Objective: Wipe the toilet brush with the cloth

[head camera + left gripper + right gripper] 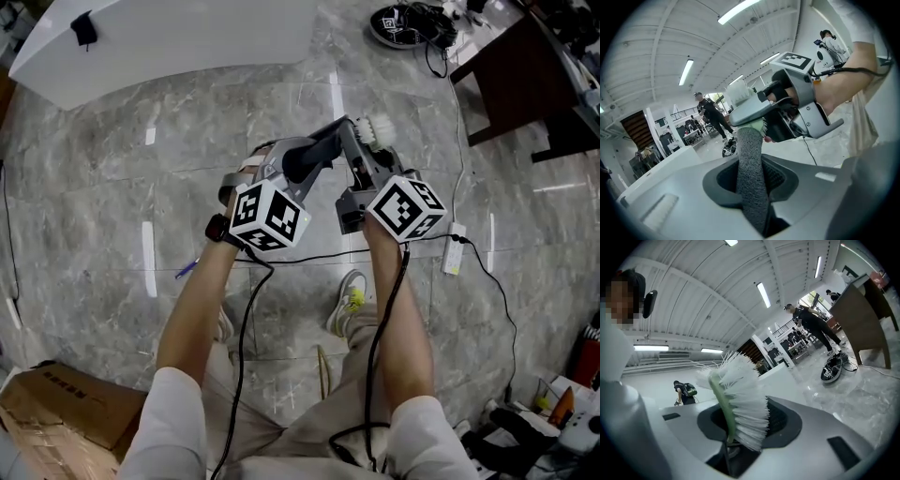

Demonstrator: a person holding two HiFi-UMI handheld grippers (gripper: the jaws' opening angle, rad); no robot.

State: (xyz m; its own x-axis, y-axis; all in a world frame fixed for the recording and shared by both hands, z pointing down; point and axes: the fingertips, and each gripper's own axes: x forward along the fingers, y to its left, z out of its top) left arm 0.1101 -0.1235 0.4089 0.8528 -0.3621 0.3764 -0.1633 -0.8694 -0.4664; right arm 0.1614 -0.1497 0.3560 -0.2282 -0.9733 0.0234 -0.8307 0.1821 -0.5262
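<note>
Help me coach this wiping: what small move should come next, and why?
Probably draw the cloth, clamped in the left gripper, along the toilet brush held by the right gripper: the cloth's tip reaches the brush near its bristles.

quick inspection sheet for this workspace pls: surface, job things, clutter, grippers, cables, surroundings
surface: grey marble floor; no worktop seen under the grippers
job's things: white-bristled toilet brush on a pale green spine; dark grey textured cloth, whose upper end reaches the brush
clutter: brown cardboard box on the floor, lower left in the head view
grippers: left gripper shut on the cloth; right gripper shut on the brush
cables: black cables trail back from both grippers; white power strip on the floor with a black lead
surroundings: white curved counter, dark brown desk, people further back in the hall
</note>
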